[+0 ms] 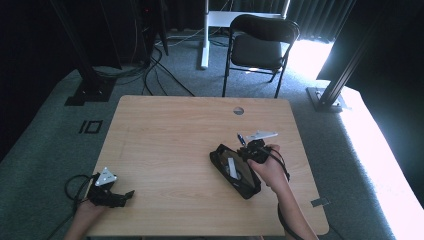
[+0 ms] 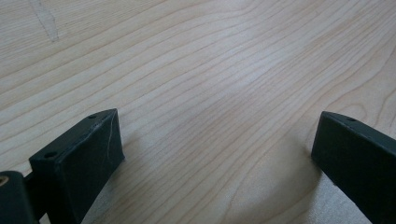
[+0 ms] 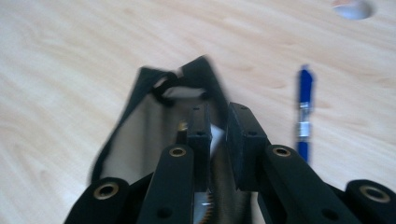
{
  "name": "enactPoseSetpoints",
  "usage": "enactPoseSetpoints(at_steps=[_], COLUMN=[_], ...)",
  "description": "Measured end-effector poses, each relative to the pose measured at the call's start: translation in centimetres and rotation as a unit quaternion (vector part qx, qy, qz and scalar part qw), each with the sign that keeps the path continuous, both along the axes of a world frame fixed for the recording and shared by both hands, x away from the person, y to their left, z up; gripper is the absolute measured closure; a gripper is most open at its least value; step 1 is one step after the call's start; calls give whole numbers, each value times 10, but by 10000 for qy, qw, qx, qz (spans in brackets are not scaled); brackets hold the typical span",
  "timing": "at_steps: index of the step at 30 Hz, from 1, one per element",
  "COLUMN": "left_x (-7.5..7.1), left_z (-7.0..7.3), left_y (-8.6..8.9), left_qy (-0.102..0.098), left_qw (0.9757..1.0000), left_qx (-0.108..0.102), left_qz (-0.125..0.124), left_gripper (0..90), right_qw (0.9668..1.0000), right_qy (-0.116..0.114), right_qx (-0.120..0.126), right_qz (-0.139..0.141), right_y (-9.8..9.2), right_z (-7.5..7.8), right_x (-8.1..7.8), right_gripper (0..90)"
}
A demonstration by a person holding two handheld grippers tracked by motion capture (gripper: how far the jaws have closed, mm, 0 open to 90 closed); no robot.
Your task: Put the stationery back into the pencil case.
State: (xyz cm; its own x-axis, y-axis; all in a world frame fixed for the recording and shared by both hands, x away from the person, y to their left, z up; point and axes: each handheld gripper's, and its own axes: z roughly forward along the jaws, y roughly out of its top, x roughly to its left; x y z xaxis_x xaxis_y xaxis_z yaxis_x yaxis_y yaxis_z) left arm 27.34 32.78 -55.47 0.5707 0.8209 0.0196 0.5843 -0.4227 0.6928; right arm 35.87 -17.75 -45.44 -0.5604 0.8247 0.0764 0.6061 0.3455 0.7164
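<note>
While the right gripper (image 3: 218,140) pinches the rim of a black pencil pouch (image 1: 234,170) near the tabletop's (image 1: 165,145) right side, the risk is plain — the soft fabric edge could slide out from between the closed jaws if the hand pulls sharply, and the white item inside could spill. A thin fold of the pouch's wall sits clamped between the jaws, with the open mouth gaping just beyond their tips. A blue pen (image 3: 304,114) lies on the wood just beside the pouch, apart from it. The left gripper (image 1: 111,192) rests at the near left corner, jaws wide apart and holding nothing — well away from the pouch.
</note>
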Motion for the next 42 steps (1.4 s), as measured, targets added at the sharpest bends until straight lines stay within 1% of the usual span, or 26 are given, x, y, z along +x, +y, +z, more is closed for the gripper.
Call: enactPoseSetpoints(at_steps=[3, 6, 7, 8, 9, 10, 11, 12, 16, 18, 20, 23, 24, 28, 30, 31, 33, 38, 39, 42], left_x=[0, 0, 0, 0, 0, 0, 0, 0, 0, 0, 0, 0, 0, 0, 0, 0, 0, 0, 0, 0], left_z=[0, 0, 0, 0, 0, 0, 0, 0, 0, 0, 0, 0, 0, 0, 0, 0, 0, 0, 0, 0], left_y=[0, 0, 0, 0, 0, 0, 0, 0, 0, 0, 0, 0, 0, 0, 0, 0, 0, 0, 0, 0], left_qy=[0, 2, 0, 0, 0, 0, 0, 0, 0, 0, 2, 1, 1, 1, 1, 1, 1, 1, 1, 0], left_qw=[10000, 10000, 10000, 10000, 10000, 10000, 10000, 10000, 10000, 10000, 10000, 10000, 10000, 10000, 10000, 10000, 10000, 10000, 10000, 10000], left_qx=[2, 1, 1, 1, 1, 1, 1, 0, 0, 1, 3, 0, 0, 1, 1, 3, 1, 1, 1, 2], left_qz=[0, -1, -1, -1, -1, -1, 0, -1, -1, -1, -1, -2, -2, -2, -2, -1, -2, -2, -2, -2], left_gripper=[22, 22, 22, 22, 22, 22, 22, 22, 22, 22, 22, 22, 22, 22, 22, 22, 22, 22, 22, 22], right_qw=[9998, 9991, 9988, 9988, 9983, 9983, 9975, 9970, 9953, 9950, 9943, 9931, 9931, 9930, 9930, 9928, 9930, 9925, 9925, 9924], right_qy=[-4, 31, 85, 85, 193, 193, 322, 378, 497, 523, 551, 618, 618, 616, 635, 641, 659, 708, 708, 746], right_qx=[-53, -158, -173, -173, -185, -185, -258, -262, -360, -292, -315, -264, -264, -353, -342, -376, -354, -511, -511, -598], right_qz=[-215, -400, -440, -440, -526, -526, -580, -615, -752, -794, -857, -959, -959, -946, -939, -935, -919, -857, -857, -775], right_y=[-9, -17, -19, -19, -22, -22, -24, -25, -27, -28, -30, -31, -31, -29, -28, -27, -26, -20, -20, -15], right_z=[-1, -8, -10, -10, -17, -17, -24, -27, -38, -42, -45, -51, -51, -60, -61, -63, -64, -69, -69, -71], right_x=[8, 18, 22, 22, 29, 29, 35, 38, 51, 57, 62, 69, 69, 78, 79, 80, 82, 87, 87, 89], right_gripper=[795, 785, 781, 781, 768, 768, 748, 741, 712, 696, 654, 621, 621, 590, 587, 589, 588, 596, 596, 622])
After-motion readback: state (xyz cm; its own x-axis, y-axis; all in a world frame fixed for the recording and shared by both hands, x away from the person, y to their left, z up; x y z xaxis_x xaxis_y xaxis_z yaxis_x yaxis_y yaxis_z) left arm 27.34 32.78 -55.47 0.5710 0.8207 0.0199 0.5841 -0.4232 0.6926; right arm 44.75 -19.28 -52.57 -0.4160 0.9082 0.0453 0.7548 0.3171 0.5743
